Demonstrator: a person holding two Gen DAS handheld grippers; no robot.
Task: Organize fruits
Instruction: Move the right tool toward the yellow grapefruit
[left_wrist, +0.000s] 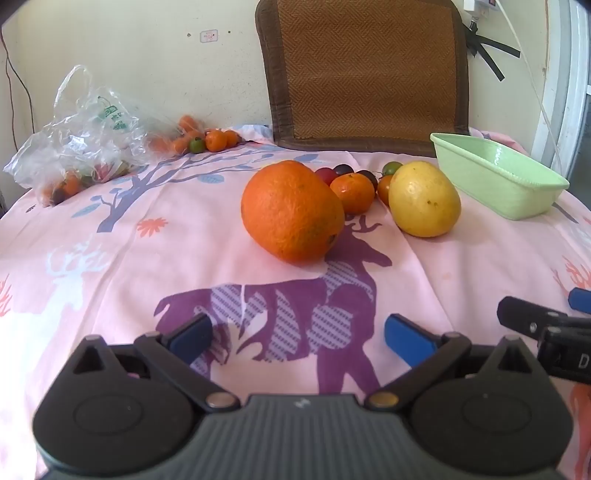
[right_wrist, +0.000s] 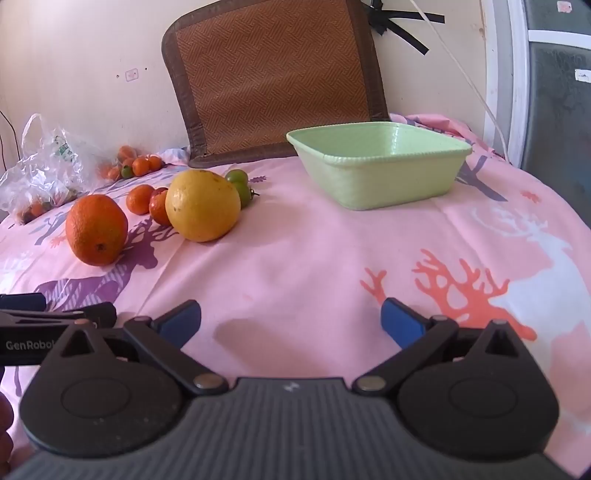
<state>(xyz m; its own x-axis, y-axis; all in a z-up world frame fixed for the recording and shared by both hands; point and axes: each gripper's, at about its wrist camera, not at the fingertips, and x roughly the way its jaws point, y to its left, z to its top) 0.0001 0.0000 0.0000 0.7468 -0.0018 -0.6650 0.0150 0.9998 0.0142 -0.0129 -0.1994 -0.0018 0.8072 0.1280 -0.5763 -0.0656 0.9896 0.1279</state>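
Observation:
A large orange and a big yellow citrus lie on the pink deer-print cloth. Small tangerines and small dark, red and green tomatoes sit behind them. An empty green basin stands to the right. My left gripper is open and empty, short of the orange. My right gripper is open and empty over bare cloth, short of the basin.
A clear plastic bag with small fruits lies at the far left, with loose tangerines beside it. A brown woven mat leans on the wall behind.

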